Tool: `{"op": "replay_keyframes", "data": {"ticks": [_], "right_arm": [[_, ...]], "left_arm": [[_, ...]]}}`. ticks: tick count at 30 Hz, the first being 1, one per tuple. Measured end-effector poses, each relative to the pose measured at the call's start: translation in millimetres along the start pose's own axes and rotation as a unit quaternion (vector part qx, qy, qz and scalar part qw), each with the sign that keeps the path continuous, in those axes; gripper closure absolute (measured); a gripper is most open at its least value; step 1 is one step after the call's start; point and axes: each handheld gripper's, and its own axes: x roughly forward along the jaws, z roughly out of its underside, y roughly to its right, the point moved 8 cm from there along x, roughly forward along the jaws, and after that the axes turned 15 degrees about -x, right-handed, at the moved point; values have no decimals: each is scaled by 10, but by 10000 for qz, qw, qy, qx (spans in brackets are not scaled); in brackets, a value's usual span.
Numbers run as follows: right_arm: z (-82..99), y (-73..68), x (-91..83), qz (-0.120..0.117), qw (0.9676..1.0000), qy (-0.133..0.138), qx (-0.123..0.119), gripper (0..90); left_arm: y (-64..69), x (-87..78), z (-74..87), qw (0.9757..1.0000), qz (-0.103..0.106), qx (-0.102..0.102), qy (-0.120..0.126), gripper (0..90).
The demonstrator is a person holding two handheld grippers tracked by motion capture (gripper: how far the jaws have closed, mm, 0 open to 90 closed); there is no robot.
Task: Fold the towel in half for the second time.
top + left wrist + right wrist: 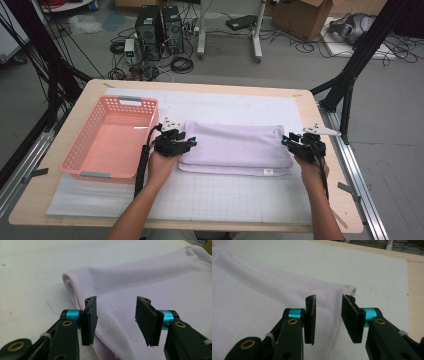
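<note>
A pink plastic basket (pixel 111 137), rectangular with latticed walls, is seen at the table's left on a white gridded mat (pixel 225 197). Just right of it the left gripper (pixel 192 143) is held at the left end of a folded lilac towel (pixel 235 145). Its jaws are parted, with flat black pads (pixel 88 322) standing clear of the fabric; nothing is pinched. The towel's left edge is seen as a soft rolled fold, fleecy and matte. The towel lies mid-table on the mat, a flat oblong in layers, with a small white tag at its near right corner. At its right end the right gripper (pixel 285 140) is held, jaws likewise parted over the stitched hem, pads (pixel 310 320) not pressing the cloth. Beyond, a pale wooden table (pixel 310 112) edge is visible.
</note>
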Motion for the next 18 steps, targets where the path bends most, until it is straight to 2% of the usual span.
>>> {"op": "replay_keyframes", "data": {"ticks": [2,4,7,8,9,13,15,18], "right_arm": [[51,-42,-78,-94,10000,11,16,609],[104,-87,-132,-141,9999,22,-3,583],[223,-159,-212,-149,9999,4,-38,562],[262,-172,-231,-132,9999,22,-78,559],[310,-200,-257,-139,9999,25,-43,553],[424,-253,-291,-150,9999,-27,-34,504],[440,-289,-308,-184,9998,-37,-18,496],[451,-334,-342,-176,9998,-68,-78,518]], "left_arm": [[11,-34,57,9999,104,-51,-8,502],[22,-69,123,9997,234,-71,-6,411],[26,-112,232,9993,372,33,-96,337],[26,-126,263,9992,384,48,-56,335],[21,-137,282,9992,378,98,-66,336],[-23,-159,357,9994,315,81,-98,357],[-58,-178,377,9998,208,-25,-71,416],[-62,-222,391,9999,172,-12,-13,513]]}}
